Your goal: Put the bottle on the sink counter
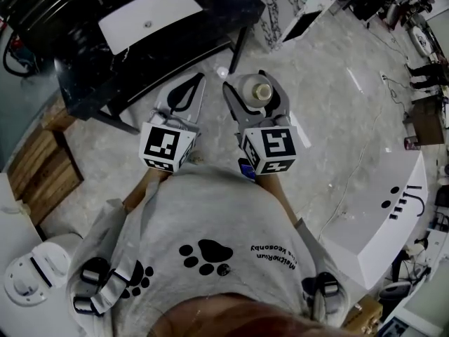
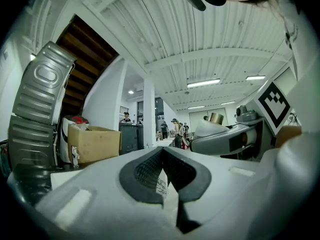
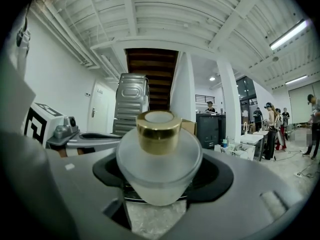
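Observation:
A frosted bottle [image 1: 255,90] with a gold cap stands upright between the jaws of my right gripper [image 1: 254,84], which is shut on its round body. In the right gripper view the bottle [image 3: 159,156] fills the space between the dark pads. My left gripper [image 1: 195,83] hangs just to its left, shut, with its pads [image 2: 150,171] meeting at the tip and nothing held. Ahead and to the left stands the dark sink counter [image 1: 91,69] with a white basin [image 1: 147,16]. Both grippers are held level over the floor, short of the counter.
A wooden crate [image 1: 38,163] lies left of me and a white tub [image 1: 393,216] on the right. A marbled cabinet [image 1: 291,9] stands beyond the counter. Further off are a cardboard box [image 2: 95,144], stacked metal appliances [image 3: 131,101] and several people.

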`<state>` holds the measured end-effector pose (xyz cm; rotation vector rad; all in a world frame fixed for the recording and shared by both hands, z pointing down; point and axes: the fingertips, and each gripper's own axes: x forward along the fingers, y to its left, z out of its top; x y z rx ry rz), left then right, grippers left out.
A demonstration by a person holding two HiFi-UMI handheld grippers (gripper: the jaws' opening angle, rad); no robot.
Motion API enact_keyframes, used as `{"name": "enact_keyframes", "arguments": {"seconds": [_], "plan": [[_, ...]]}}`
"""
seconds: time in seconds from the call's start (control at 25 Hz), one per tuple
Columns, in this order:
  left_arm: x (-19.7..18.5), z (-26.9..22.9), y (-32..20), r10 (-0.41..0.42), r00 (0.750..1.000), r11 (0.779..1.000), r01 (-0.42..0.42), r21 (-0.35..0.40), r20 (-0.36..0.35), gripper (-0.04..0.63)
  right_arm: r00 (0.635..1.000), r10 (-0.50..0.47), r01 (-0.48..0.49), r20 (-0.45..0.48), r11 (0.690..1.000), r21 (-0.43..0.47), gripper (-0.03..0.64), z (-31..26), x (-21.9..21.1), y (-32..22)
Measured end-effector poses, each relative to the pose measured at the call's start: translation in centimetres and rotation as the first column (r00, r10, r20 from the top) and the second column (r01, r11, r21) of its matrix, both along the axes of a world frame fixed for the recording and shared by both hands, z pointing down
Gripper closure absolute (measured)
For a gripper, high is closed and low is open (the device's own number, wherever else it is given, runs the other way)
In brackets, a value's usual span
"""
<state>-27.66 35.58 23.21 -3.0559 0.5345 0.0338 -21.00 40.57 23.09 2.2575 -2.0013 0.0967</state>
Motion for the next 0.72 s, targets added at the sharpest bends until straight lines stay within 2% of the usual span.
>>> {"name": "enact_keyframes", "arguments": {"seconds": [0.2,0.72], "plan": [[0.8,0.8,-3.2,0.022,1.0,1.0,-0.022,-0.011,0.0,0.597,1.0,0.02,-0.02,0.001,1.0,-0.005,0.281,0.7,0.8,-3.3],[2.4,1.7,-5.1,0.059,0.998,0.997,-0.058,-0.047,0.008,0.597,0.999,0.043,-0.043,0.005,0.999,-0.021,0.281,0.8,1.9,-5.1]]}}
